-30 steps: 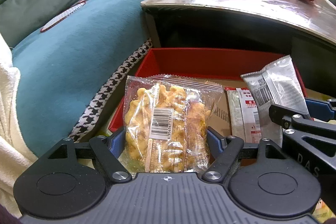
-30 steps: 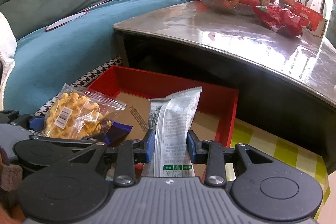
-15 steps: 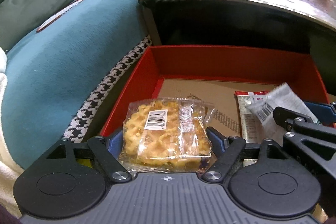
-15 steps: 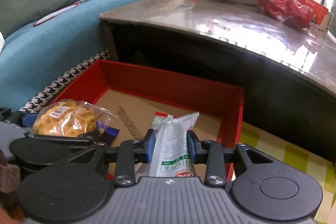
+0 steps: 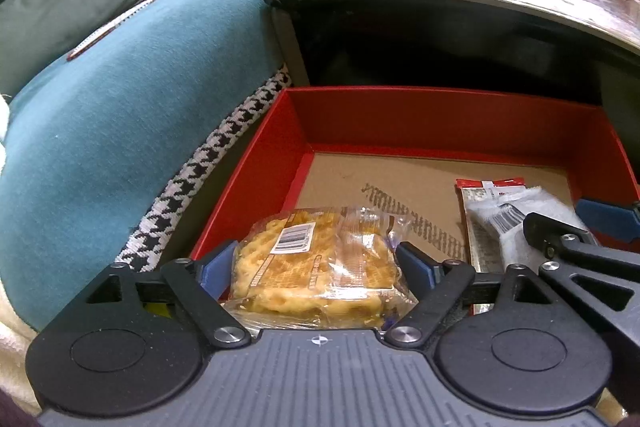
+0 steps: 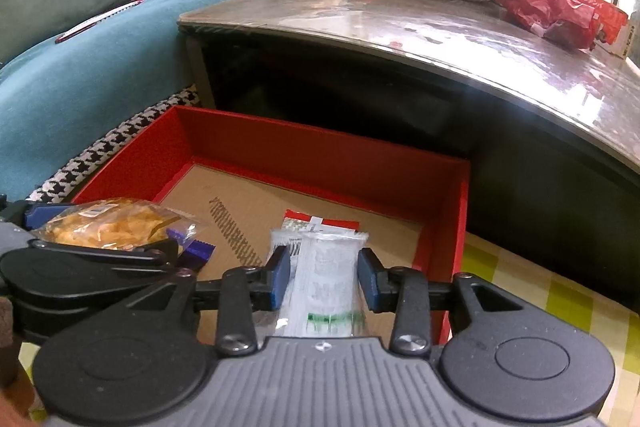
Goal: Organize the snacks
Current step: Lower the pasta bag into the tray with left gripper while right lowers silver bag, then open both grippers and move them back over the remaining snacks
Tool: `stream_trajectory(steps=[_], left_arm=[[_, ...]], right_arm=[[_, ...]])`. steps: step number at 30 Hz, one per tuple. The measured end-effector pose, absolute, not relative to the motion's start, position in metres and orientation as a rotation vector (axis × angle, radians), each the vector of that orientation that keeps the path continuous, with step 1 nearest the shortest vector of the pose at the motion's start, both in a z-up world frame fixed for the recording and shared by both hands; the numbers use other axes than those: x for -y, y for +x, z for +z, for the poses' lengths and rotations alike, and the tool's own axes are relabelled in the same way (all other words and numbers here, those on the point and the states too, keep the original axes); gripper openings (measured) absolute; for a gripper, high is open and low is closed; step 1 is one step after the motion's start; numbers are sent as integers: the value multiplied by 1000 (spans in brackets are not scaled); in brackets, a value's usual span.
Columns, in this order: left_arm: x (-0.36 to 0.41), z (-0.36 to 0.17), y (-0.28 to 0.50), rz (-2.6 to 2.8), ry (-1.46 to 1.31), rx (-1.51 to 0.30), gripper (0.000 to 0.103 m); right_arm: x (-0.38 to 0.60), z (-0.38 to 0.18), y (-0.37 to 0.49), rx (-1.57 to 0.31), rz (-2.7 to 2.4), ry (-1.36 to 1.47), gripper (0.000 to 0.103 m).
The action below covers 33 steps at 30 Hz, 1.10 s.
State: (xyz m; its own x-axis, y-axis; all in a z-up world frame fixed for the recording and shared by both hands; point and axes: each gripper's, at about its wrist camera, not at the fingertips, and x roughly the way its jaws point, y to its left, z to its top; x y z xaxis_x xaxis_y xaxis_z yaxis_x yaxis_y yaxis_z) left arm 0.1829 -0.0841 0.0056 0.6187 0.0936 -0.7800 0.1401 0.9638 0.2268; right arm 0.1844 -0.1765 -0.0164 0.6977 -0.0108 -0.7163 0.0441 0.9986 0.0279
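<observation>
Both snack packs have come down from upright into the red box (image 5: 440,119) since a second ago. The clear bag of yellow crisps (image 5: 316,267), which stood on end between the fingers of the left gripper (image 5: 318,269), now lies flat at the lower middle of the left wrist view, over the box's near left corner. The jaws are opening and the blue pads look just clear of the bag, so it seems released rather than clenched. In the right wrist view the white sachet (image 6: 324,279) has tipped forward onto a red-topped packet (image 6: 320,223) lying on the cardboard floor. The right gripper (image 6: 323,277) is starting to open too, with the sachet between its pads, a small gap showing on each side. I judge that both items are being let go inside the box, so this pair is nearly sorted. The red snack bags (image 6: 548,11) on the table top (image 6: 400,23), at upper right, look like the next candidates.
</observation>
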Motion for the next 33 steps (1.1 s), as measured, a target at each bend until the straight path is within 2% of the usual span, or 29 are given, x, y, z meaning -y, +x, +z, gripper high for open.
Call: stream_trajectory(steps=[18, 33], left_arm=[[71, 20, 201, 16, 212, -876, 95], [59, 46, 192, -15, 131, -854, 96]], right_arm=[[186, 7, 183, -708, -47, 86, 59], [194, 26, 161, -705, -70, 73, 59]])
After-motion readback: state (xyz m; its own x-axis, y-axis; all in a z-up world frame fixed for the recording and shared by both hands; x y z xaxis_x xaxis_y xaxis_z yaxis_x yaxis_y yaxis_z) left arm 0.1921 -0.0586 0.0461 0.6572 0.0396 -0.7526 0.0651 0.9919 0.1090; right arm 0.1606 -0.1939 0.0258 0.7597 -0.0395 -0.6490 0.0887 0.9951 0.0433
